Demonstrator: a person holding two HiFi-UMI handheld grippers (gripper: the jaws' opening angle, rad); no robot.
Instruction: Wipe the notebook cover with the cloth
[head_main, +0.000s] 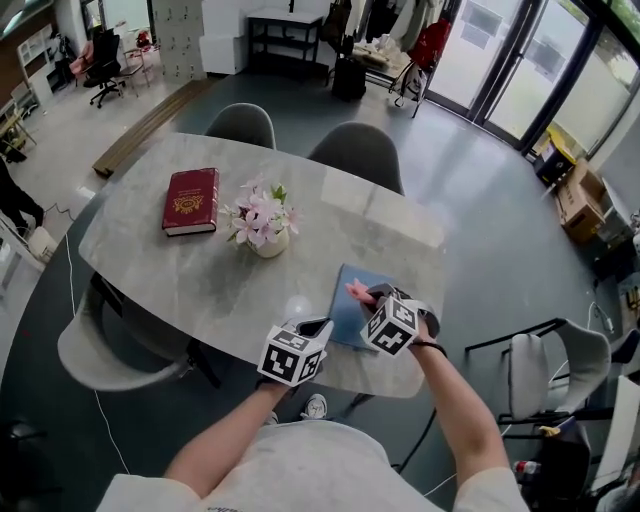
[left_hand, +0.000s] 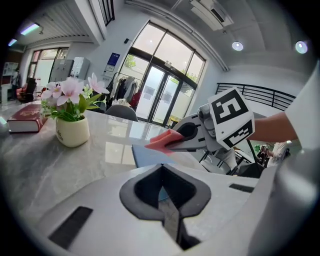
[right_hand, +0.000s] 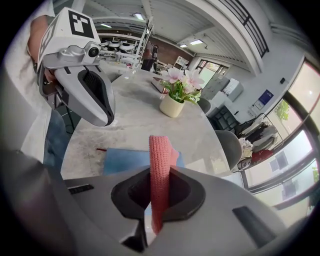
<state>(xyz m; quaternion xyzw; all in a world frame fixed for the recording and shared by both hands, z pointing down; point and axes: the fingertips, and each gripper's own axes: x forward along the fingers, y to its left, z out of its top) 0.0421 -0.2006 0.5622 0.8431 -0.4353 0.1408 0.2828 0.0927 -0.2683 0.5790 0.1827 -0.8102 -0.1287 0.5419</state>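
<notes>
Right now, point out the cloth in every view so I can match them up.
Head view: cloth low centre, over the notebook.
Left gripper view: centre, pinched in the right gripper.
Right gripper view: bottom centre, upright between the jaws.
Shared landmark: flower pot.

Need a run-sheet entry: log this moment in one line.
right gripper: shut on pink cloth | left gripper: shut, empty | pink cloth: over blue notebook
</notes>
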